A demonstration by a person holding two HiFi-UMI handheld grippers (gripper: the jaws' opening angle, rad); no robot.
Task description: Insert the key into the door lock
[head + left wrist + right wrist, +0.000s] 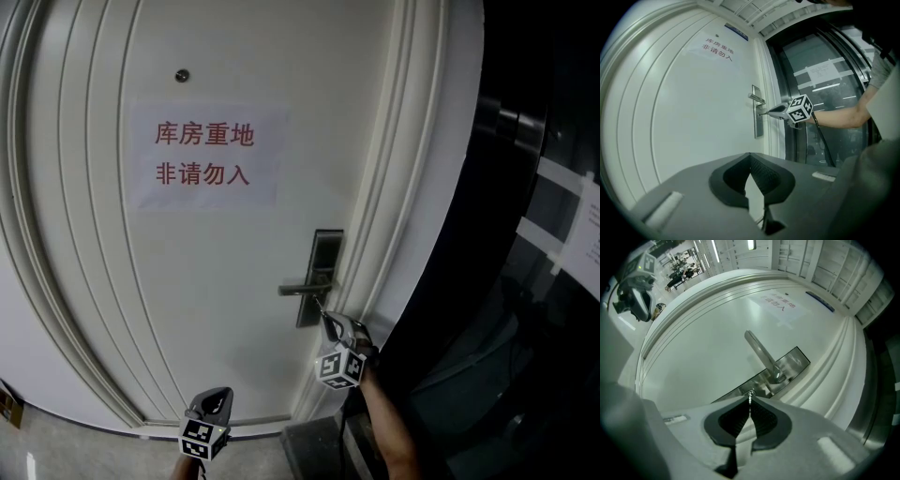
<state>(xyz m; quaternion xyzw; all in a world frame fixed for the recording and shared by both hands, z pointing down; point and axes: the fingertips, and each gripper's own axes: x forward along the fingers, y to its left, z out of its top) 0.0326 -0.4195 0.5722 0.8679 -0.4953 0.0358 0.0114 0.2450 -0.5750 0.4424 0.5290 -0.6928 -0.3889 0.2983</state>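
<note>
So the left gripper point(750, 159) idles with fingers clenched on nothing, the right gripper point(750, 403) has its fingers pinching the key point(750, 398) with the tip right at the keyhole point(750, 393) under the door handle point(759, 350), so it looks like the lining-up step, and next calls for a straight, slot-aligned push in.

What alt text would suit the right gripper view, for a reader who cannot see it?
The right tool, jaws shut on a metal key, holds its tip at the keyhole in the steel lock plate of a white door. The lever handle sticks out just beyond, and a paper notice hangs farther off.
</note>
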